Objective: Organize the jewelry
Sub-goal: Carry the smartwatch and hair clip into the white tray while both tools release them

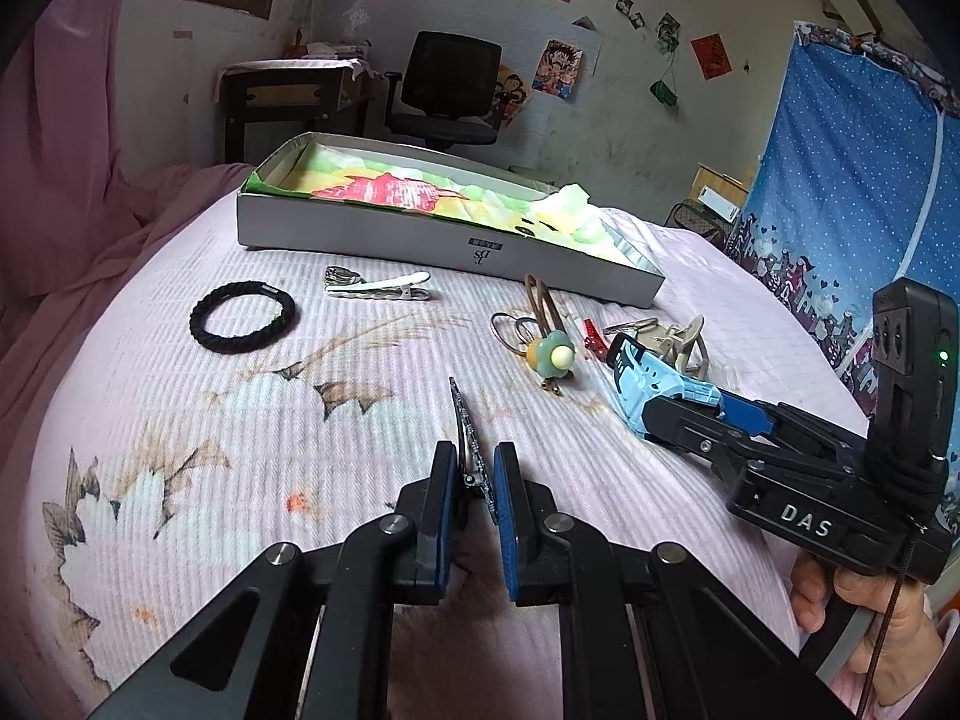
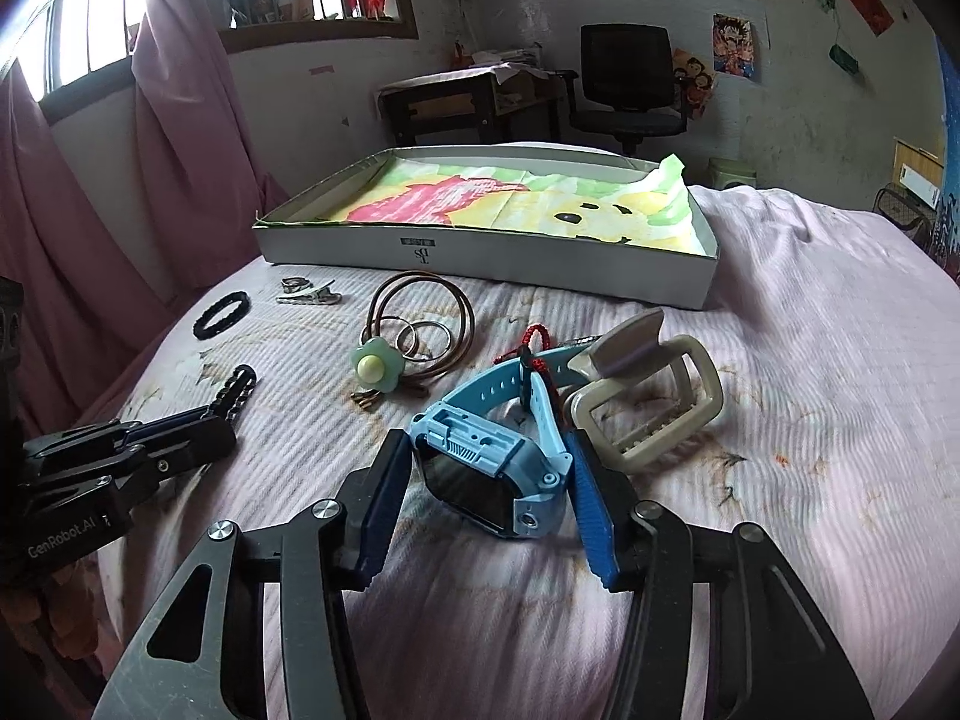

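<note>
My left gripper [image 1: 474,462] is shut on a dark beaded hair clip [image 1: 467,426], also in the right wrist view [image 2: 234,393], just above the bedspread. My right gripper [image 2: 489,450] is closed around a light blue smartwatch [image 2: 486,474], which also shows in the left wrist view [image 1: 648,384]. A white box lined with a cartoon cloth [image 2: 600,264] stands behind. On the bed lie a black braided bracelet [image 1: 243,318], a silver clip [image 1: 378,288], a flower charm with brown cord and rings [image 2: 375,366], a red cord [image 2: 534,342] and a beige claw clip [image 2: 654,402].
The pink floral bedspread [image 1: 210,450] covers the bed. Pink curtains [image 2: 168,120] hang at the left. A desk and black office chair [image 2: 627,78] stand at the far wall. A blue dotted wardrobe [image 1: 852,180] is at the right.
</note>
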